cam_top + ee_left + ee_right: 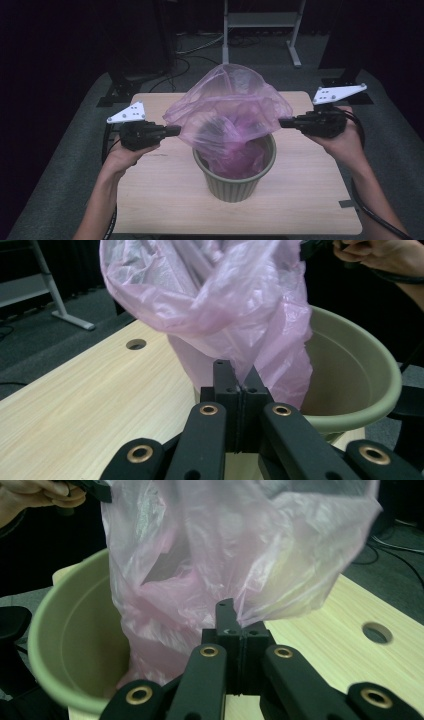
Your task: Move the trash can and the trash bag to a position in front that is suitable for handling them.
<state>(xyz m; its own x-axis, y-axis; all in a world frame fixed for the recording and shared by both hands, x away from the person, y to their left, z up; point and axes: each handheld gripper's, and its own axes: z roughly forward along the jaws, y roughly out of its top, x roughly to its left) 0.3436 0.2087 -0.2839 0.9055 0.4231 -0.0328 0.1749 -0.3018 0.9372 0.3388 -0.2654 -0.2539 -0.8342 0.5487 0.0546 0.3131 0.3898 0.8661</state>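
A light wooden table [165, 200] spreads in front of me, a round cable hole [136, 344] cut through its top near one edge. At its centre stands a ribbed, olive-green bin [235, 187], upright, its broad rolled rim [385, 390] curving past my left tool in the left gripper view. A translucent pink plastic bag [230, 107] balloons above the bin, its lower part hanging down inside the mouth while the upper part swells up into a dome, stretched between my two tools. My left hand [122, 157] and my right hand [345, 142] come in from the near side of the table and sit on opposite sides of the bin, level with the bag's edges. My left gripper [176, 131] has its jaws pressed together on the bag's left edge; in the left gripper view the film rises straight out of the pinched jaws. My right gripper [284, 121] is likewise clamped on the bag's right edge, the pink film bunching where the black jaws meet. A grey three-cornered plate [127, 112] tops each tool, and a black cable [372, 212] trails back past my right forearm.
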